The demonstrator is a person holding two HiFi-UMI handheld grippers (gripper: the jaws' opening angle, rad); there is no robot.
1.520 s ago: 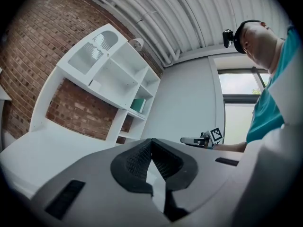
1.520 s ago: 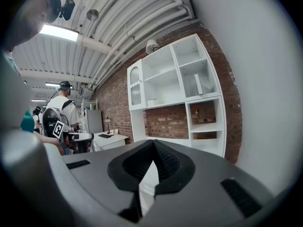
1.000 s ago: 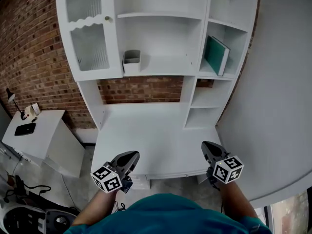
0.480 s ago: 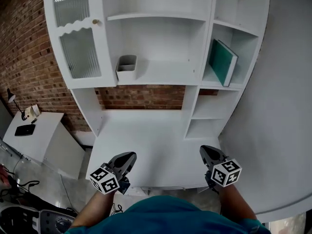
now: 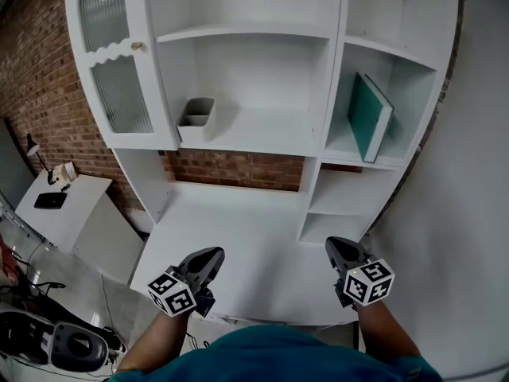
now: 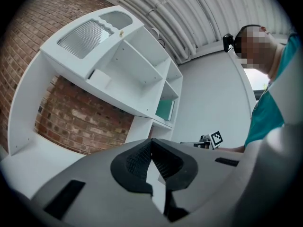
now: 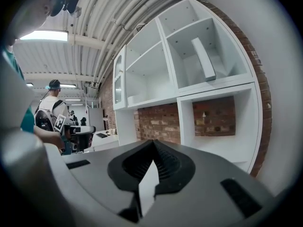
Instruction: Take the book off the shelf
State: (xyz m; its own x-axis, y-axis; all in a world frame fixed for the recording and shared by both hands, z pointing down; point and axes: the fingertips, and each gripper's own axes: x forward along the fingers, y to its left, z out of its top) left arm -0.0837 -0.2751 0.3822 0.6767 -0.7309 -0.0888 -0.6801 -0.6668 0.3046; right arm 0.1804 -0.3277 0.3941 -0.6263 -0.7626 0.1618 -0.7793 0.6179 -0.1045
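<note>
Backdrop: red brick wall (image 5: 48, 94) behind a white shelf unit (image 5: 326, 70), with a white desk top (image 5: 231, 229) beneath it.
Book: teal cover (image 5: 371, 116), standing tilted in the right-hand compartment of the shelf unit, well apart from both grippers.
Left gripper: (image 5: 213, 255) low over the front edge of the desk, jaws closed together, nothing between them.
Right gripper: (image 5: 333, 245) low at the desk's right front, jaws closed together, holding nothing.
Middle shelf: small grey bin (image 5: 195, 111) at its left end.
Cabinet door: ribbed glass (image 5: 119, 94), closed, at upper left.
</note>
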